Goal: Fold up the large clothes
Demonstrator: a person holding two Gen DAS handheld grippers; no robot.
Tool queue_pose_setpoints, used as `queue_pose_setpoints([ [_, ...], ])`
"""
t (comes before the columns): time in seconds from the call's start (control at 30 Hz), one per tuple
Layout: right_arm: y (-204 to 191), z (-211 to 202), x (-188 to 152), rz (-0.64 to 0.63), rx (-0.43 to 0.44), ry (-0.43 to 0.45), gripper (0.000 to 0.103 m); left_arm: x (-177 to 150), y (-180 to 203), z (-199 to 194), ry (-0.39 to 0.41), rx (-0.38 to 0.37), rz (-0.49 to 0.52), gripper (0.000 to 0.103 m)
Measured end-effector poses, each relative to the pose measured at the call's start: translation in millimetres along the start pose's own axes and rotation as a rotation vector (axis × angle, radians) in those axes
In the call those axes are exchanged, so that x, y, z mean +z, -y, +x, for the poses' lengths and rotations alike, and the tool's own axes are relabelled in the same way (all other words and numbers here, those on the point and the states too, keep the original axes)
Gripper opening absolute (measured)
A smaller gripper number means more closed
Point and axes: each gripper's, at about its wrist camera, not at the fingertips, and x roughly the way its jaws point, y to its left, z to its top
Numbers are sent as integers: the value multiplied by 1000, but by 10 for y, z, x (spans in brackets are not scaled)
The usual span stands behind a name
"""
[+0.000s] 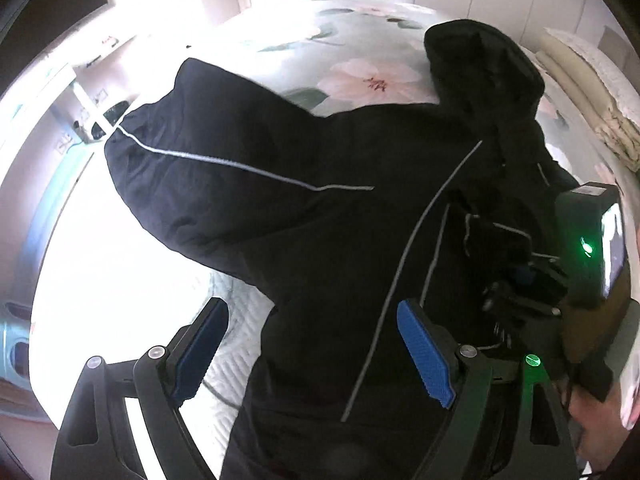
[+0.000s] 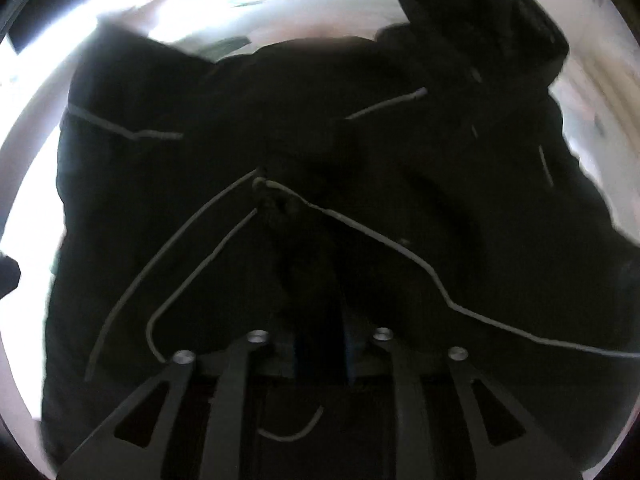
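Here the black jacket (image 1: pixel 320 208), trimmed with thin grey piping, lies spread on the bed (image 1: pixel 360 32) with its floral cover, one sleeve reaching left toward the bed's edge and the hood (image 1: pixel 484 64) bunched at the far right. The left tongs (image 1: pixel 312 356) stand wide apart over the jacket's near part, blue pads bare and holding nothing. The right tongs (image 2: pixel 320 344) are drawn narrow with dark jacket cloth pinched between them, seen blurred in the right wrist view.
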Motion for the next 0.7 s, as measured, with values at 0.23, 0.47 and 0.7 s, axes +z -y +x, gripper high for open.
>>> queue_pose_setpoints([
  [0.23,72,-612,3,26,122,29,56,164,54,89,-3,-76,0,87],
  [0.47,1699,-812,-482,390,-132,-4,58,346,571,316,-39,-269,39,87],
  [0.7,1902,-166,-757,345,-163,-145,60,440,835,565,-102,-381,19,87],
])
